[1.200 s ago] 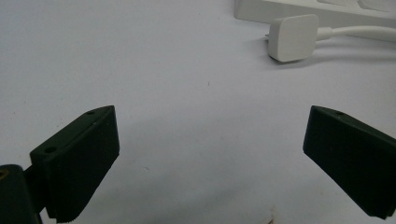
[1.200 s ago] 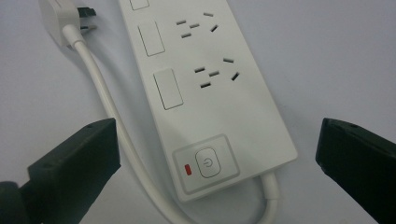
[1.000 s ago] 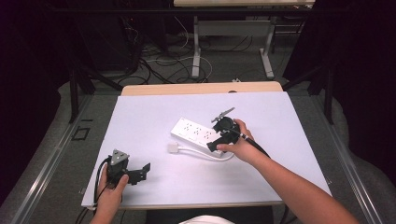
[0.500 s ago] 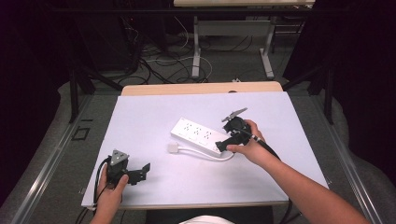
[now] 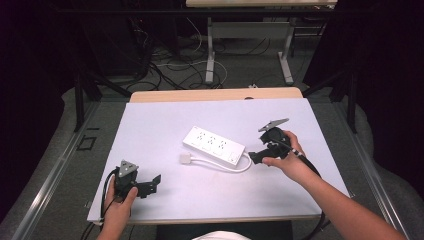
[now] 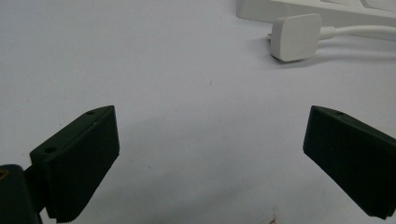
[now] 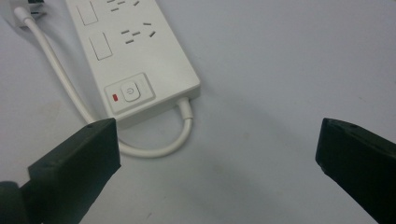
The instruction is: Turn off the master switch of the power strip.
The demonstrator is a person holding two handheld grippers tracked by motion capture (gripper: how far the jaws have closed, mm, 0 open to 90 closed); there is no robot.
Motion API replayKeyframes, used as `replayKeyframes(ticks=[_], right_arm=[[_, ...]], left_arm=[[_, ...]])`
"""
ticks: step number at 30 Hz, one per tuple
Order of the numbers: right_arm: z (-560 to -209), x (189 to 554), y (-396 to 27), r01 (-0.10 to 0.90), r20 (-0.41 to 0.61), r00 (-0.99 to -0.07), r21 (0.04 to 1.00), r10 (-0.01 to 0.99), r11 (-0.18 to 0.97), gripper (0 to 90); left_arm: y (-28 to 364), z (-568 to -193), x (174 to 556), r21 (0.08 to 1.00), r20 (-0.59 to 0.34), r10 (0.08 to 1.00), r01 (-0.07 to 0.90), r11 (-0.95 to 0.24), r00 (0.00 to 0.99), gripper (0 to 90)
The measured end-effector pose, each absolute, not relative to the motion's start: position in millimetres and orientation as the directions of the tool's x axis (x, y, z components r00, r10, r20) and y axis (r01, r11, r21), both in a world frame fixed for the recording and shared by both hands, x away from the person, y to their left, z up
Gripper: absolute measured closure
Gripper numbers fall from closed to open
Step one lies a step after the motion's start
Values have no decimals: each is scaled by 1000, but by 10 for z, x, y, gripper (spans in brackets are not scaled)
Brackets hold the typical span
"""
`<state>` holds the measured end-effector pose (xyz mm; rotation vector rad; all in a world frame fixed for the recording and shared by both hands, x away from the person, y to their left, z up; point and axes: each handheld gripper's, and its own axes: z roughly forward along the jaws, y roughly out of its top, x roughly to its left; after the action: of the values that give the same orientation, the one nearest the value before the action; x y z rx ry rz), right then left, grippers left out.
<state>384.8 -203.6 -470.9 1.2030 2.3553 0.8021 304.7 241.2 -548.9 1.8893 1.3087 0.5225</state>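
The power strip (image 5: 213, 145) lies flat near the middle of the white surface (image 5: 165, 125), set at a slant, its long white body showing rows of socket slots on top. In the right gripper view its near end carries a round power button (image 7: 130, 92) with a small red mark beside it, and the white cord (image 7: 154, 148) leaves that end, curls in a loop on the surface and runs back along the strip's side. The cord ends in a white plug (image 5: 186, 158) that lies on the surface just beside the strip's long edge; in the left gripper view the plug (image 6: 296, 36) shows at the top, with the strip's edge behind it. The right hand-held gripper (image 5: 258, 156) is held by the person's right hand (image 5: 287, 162) just beside the button end of the strip, near the cord's loop, with its jaws spread wide apart and holding nothing; whether a jaw touches the cord I cannot tell. The left hand-held gripper (image 5: 152, 182) rests low at the near left part of the surface, held by the left hand (image 5: 119, 202), well apart from the strip, and its jaws likewise stand wide apart with only bare surface between them
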Motion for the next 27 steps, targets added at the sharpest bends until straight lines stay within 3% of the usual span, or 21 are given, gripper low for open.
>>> replayKeyframes(ticks=[10, 27], right_arm=[[-4682, 3711, -2354, 632, -3, -503, 680, 864, 371, 0], [-4850, 3386, -2826, 617, -9, -386, 741, 923, 265, 0]], left_arm=[[2415, -5489, 3046, 778, -92, 918, 603, -177, 387, 37], [2412, -5489, 3043, 777, -89, 919, 604, -178, 384, 37]])
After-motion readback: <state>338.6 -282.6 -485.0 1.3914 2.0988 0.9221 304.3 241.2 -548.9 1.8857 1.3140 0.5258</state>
